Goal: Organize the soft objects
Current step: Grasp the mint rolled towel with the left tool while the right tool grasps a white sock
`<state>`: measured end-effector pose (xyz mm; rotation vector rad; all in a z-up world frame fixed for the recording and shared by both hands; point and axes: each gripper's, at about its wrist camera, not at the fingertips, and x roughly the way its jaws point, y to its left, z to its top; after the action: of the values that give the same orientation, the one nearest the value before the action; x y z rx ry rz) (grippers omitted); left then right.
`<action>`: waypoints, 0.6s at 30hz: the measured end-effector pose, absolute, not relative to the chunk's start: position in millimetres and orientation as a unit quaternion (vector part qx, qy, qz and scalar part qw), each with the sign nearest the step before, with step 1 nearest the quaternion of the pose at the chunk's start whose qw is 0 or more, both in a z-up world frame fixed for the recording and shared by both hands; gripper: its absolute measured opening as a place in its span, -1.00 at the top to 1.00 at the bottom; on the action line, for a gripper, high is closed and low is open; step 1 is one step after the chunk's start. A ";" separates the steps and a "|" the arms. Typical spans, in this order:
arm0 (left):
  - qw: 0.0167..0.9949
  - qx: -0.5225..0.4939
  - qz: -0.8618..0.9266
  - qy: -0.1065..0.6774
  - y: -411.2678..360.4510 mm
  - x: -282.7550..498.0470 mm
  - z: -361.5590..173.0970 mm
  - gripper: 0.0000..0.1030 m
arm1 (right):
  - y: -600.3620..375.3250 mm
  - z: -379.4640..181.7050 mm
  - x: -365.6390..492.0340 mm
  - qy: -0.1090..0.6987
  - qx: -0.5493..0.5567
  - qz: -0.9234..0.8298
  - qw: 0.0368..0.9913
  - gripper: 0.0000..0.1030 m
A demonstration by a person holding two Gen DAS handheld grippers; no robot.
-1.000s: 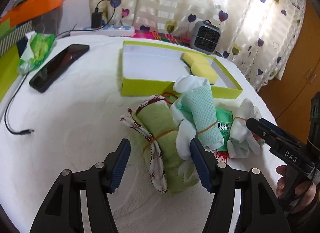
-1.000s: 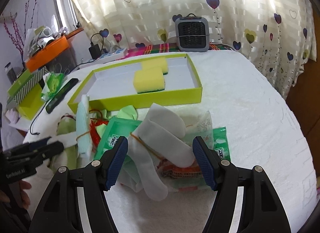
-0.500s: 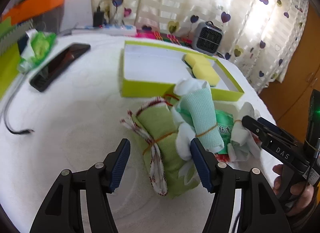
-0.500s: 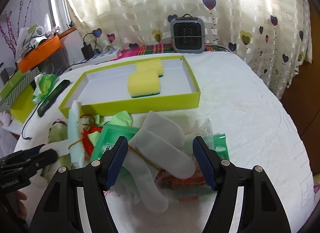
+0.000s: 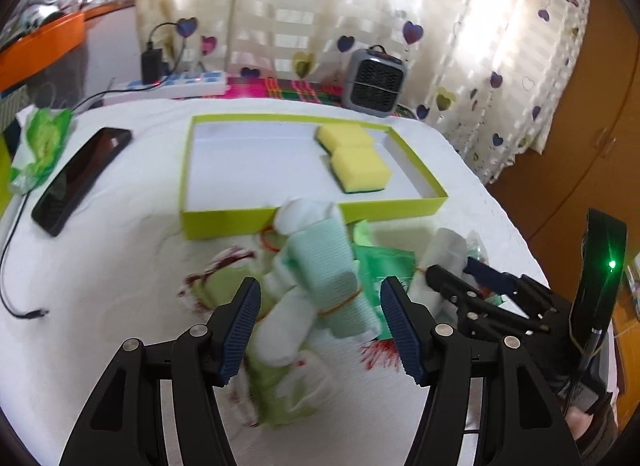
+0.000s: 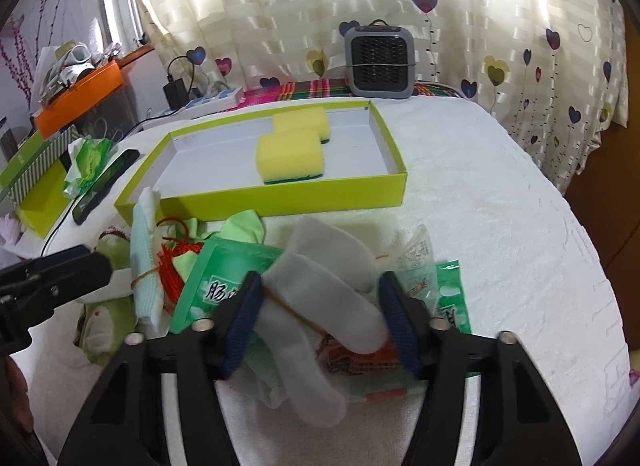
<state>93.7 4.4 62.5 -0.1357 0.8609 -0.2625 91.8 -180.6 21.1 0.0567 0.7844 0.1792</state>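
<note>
A lime-green box (image 5: 224, 221) (image 6: 360, 193) holds two yellow sponges (image 5: 360, 167) (image 6: 290, 159). In front of it lies a heap of soft things. My left gripper (image 5: 320, 318) is open, its jaws on either side of a mint towel roll (image 5: 328, 278) bound with a rubber band, above a green cloth roll (image 5: 280, 398). My right gripper (image 6: 322, 318) is open around a pair of white socks (image 6: 332, 294) bound with a band, lying on green tissue packs (image 6: 224, 278). The right gripper also shows in the left wrist view (image 5: 452, 282).
A black phone (image 5: 80, 177) and a green wipe pack (image 5: 40, 145) lie left on the white table cover (image 6: 500, 225). A grey heater (image 6: 378, 61), a power strip (image 5: 176, 83) and a curtain stand behind. An orange tray (image 6: 76, 97) is at far left.
Both grippers have moved forward and down over the heap. The left one has shifted right from the green roll to the mint roll. The socks now sit between the right jaws.
</note>
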 end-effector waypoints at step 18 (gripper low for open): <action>0.882 -0.048 -0.089 0.459 -9.3 129.0 38.1 -0.12 | -196.2 22.9 83.0 0.373 0.066 0.109 0.919 0.52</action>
<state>129.0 -9.3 38.1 -0.1006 0.9566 -0.1855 83.0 -196.2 22.9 0.1363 0.7673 0.2240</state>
